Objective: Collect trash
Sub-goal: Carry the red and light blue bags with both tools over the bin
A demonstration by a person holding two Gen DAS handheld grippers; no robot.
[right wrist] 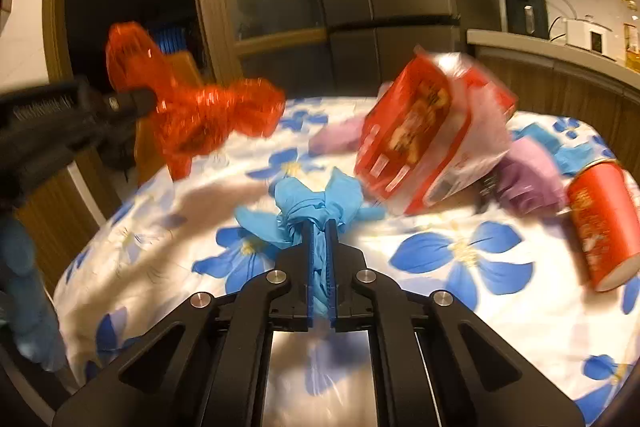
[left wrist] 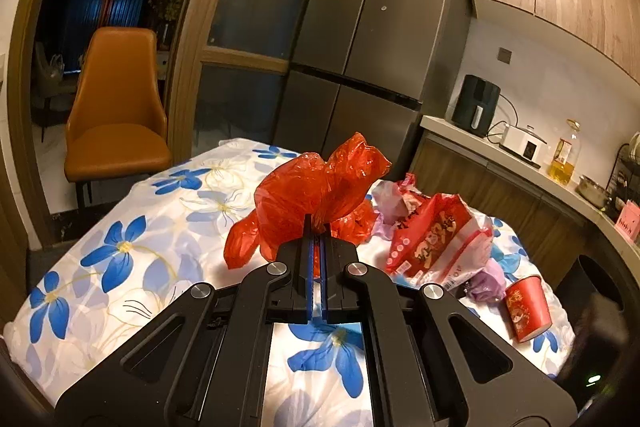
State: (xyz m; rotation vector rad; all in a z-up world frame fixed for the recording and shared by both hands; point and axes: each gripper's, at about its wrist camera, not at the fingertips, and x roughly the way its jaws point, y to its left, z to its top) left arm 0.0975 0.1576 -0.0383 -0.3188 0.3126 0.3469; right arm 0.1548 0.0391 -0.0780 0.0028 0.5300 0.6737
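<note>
The left tongs point(left wrist: 317, 227) are pressed together on a crumpled red plastic bag point(left wrist: 320, 191) and hold it above the table point(left wrist: 132, 227), which is covered with a white cloth with blue flowers. In the right wrist view the same bag point(right wrist: 200, 111) hangs in the air at the left, clear of the cloth, pinched by the black tip of the left tongs point(right wrist: 142, 101).

The right tongs point(right wrist: 320, 227) are closed on a bunched blue plastic bag point(right wrist: 316, 203), which lies low over the cloth near the middle of the table; blue film fills the narrow gap between the pads.

More trash lies on the right part of the table: a red and white snack bag point(right wrist: 424, 131) tilted on its edge, some purple plastic point(right wrist: 528, 171) just behind it, and a red paper cup point(right wrist: 604, 223) lying on its side near the right edge.

Behind the table stand a grey refrigerator point(left wrist: 376, 27) and an orange chair point(left wrist: 116, 107).
</note>
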